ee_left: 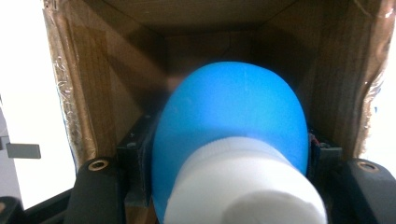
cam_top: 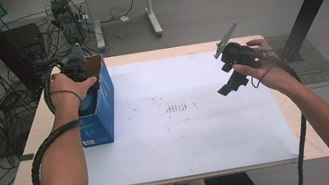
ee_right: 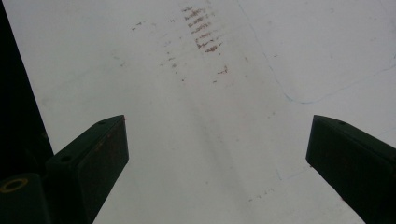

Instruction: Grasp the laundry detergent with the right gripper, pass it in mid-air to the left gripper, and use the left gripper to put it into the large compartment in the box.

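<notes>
High view is showing the left gripper [cam_top: 80,81] reaching down into the open top of a blue carton [cam_top: 104,107] standing upright near the left edge of the counter [cam_top: 264,157]. Its jaws are clamping a blue bottle [ee_left: 231,121] with a white cap [ee_left: 247,186]; the left gripper view is looking past that cap toward the brown cardboard floor, so the bottle is hanging cap-up inside the carton walls, apparently to travel straight along the carton without snagging. The right gripper [cam_top: 231,79] is hovering above the white sheet [cam_top: 185,134], well apart from the carton, jaws standing wide with nothing between them, probably keeping clear of the working hand. Whether the bottle is touching bottom is not discernible.
</notes>
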Demonstrator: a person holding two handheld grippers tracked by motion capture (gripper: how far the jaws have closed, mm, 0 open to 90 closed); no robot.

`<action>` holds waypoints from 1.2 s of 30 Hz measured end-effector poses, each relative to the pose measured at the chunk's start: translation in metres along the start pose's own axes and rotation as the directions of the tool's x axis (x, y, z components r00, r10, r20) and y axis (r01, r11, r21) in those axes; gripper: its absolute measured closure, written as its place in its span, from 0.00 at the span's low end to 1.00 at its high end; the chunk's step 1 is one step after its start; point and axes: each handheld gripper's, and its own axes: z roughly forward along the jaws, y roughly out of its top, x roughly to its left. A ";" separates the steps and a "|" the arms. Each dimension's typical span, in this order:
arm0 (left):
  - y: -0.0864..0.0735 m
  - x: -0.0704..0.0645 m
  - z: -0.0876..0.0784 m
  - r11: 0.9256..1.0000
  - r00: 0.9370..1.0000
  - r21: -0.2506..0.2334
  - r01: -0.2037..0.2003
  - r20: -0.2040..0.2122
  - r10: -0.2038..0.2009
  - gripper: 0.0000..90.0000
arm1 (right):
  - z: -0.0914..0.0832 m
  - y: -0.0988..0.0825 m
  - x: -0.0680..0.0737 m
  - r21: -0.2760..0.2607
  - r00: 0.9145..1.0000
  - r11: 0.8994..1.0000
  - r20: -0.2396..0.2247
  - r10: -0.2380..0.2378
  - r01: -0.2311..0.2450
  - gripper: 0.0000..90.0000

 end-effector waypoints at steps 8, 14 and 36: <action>-0.001 0.001 0.000 1.000 1.000 -0.004 0.004 0.003 -0.004 0.40 | 0.000 0.001 0.001 0.001 1.000 1.000 -0.002 -0.003 0.003 0.06; -0.001 0.000 0.000 1.000 1.000 -0.004 0.003 0.001 -0.003 0.40 | 0.001 0.000 0.001 0.000 1.000 1.000 -0.003 0.001 -0.001 0.06; -0.001 0.000 0.000 1.000 1.000 -0.007 0.003 -0.003 -0.003 0.40 | 0.001 0.003 0.003 -0.005 1.000 1.000 -0.006 -0.006 0.006 0.06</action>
